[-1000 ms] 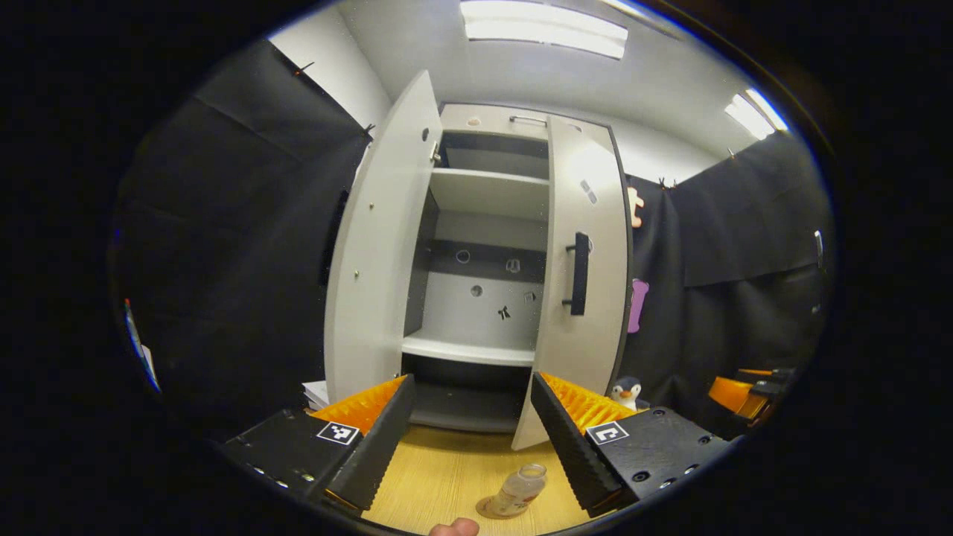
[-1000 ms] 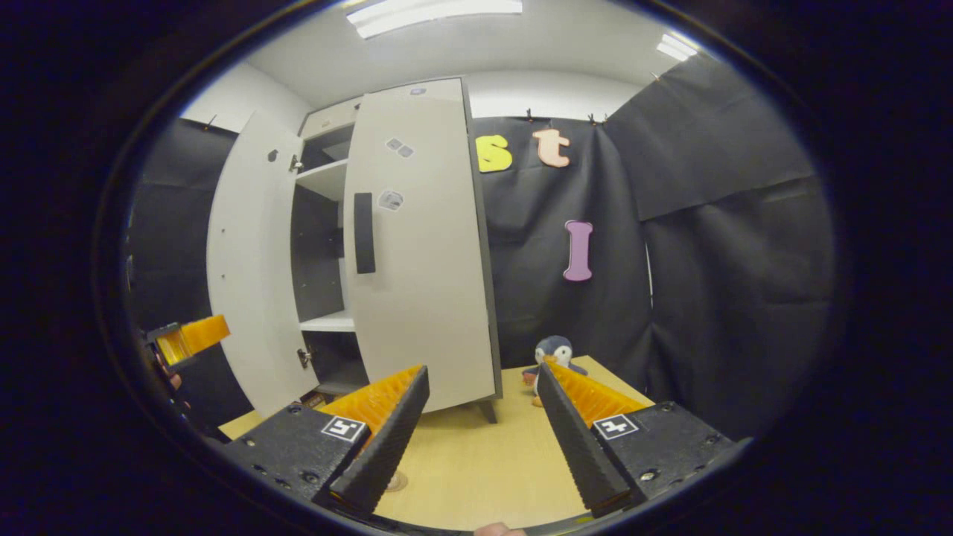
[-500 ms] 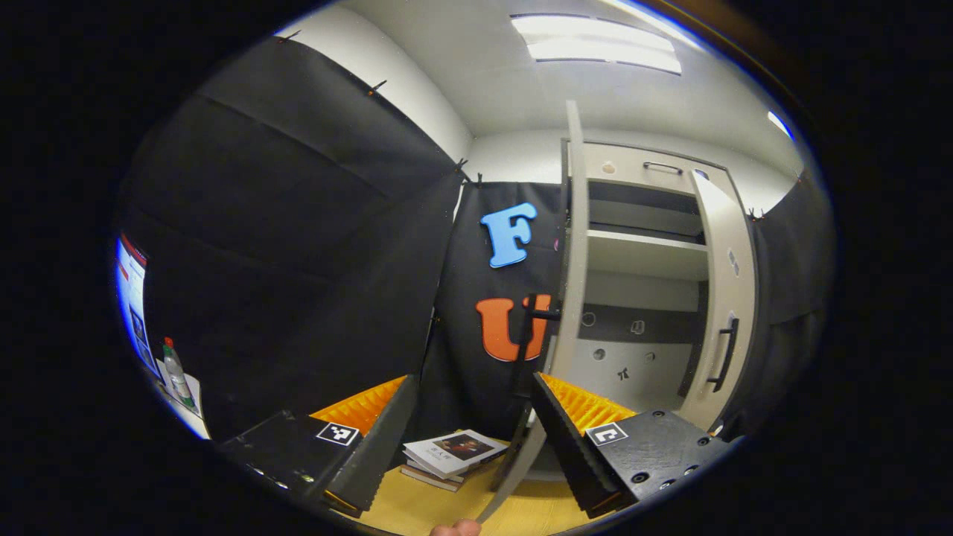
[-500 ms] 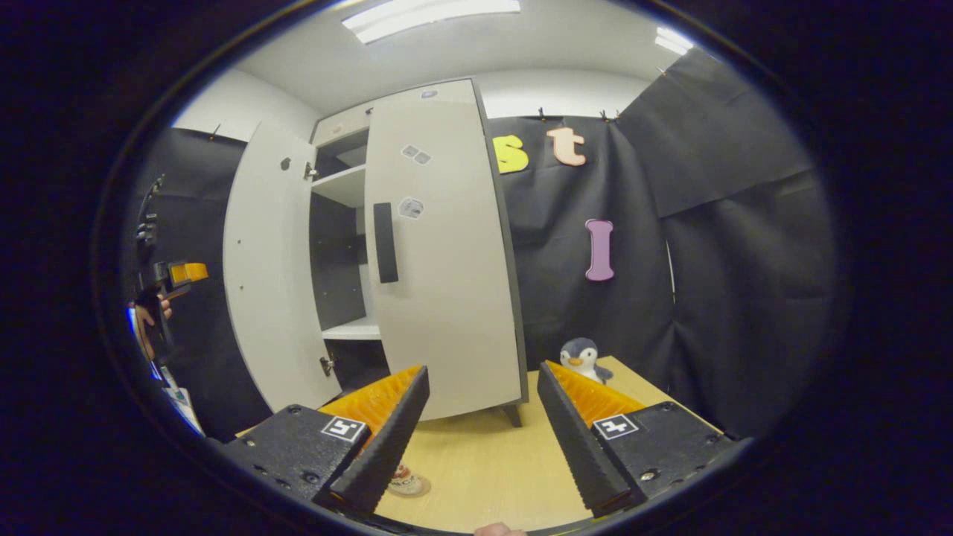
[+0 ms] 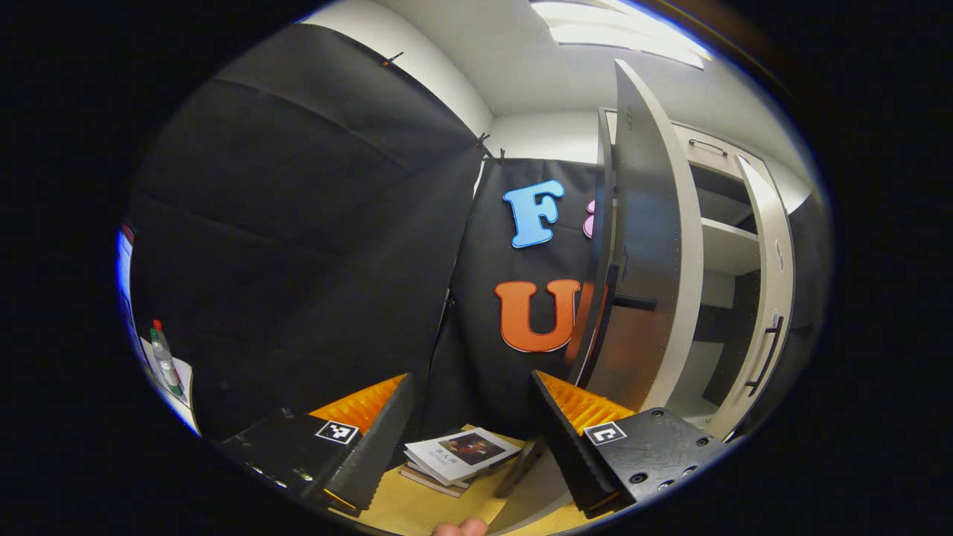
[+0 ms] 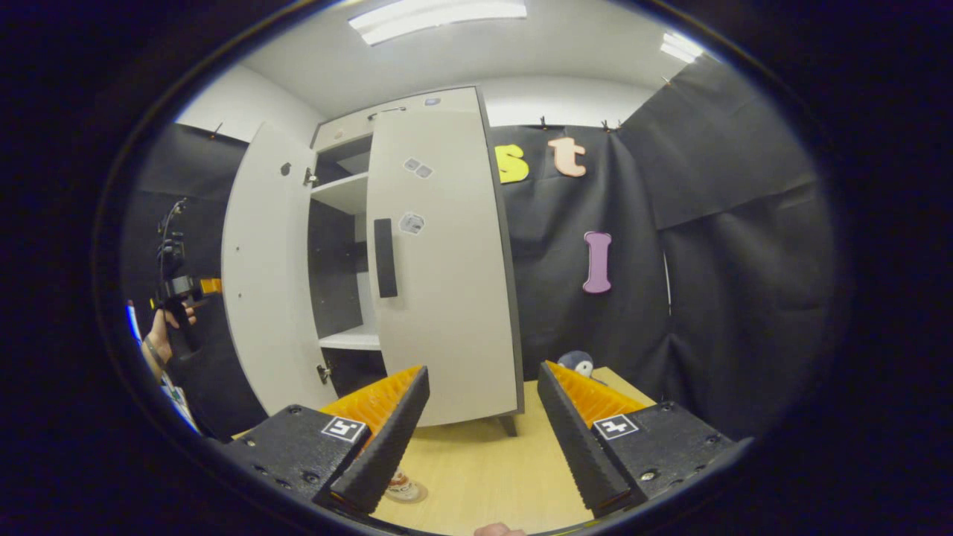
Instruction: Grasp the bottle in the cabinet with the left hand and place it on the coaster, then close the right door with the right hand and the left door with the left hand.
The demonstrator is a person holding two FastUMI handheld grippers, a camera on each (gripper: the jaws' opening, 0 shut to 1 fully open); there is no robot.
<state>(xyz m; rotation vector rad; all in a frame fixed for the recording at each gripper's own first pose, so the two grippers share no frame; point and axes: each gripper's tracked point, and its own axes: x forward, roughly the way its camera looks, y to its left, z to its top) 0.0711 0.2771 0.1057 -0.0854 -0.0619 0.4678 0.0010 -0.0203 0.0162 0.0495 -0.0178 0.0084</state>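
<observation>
Left gripper [image 5: 469, 447] has its jaws wide apart with nothing between them, held up off the wooden tabletop [image 5: 417, 506] on the outer side of the left door [image 5: 644, 298], which stands swung out and is seen nearly edge-on, its dark handle [image 5: 633, 301] sticking out. In the left gripper view a small stack of books [image 5: 458, 458] lies on the table just past the fingers, by the door's lower corner. In the right gripper view the same gripper shows far off at left, gripped by a hand [image 6: 160, 339], beside the left door. Right gripper [image 6: 480, 439] is also spread wide and empty, hovering above the table in front of the cabinet [image 6: 387, 260]. Right door [image 6: 439, 260] sits nearly closed, handle [image 6: 384, 257] facing out; a gap between the two doors leaves the shelves [image 6: 346, 339] visible. Bottle [image 6: 402, 487] stands on the coaster [image 6: 409, 493] on the table, mostly hidden behind the right gripper's left finger. A penguin toy [image 6: 577, 362] peeks over the right finger, near the booth wall.
</observation>
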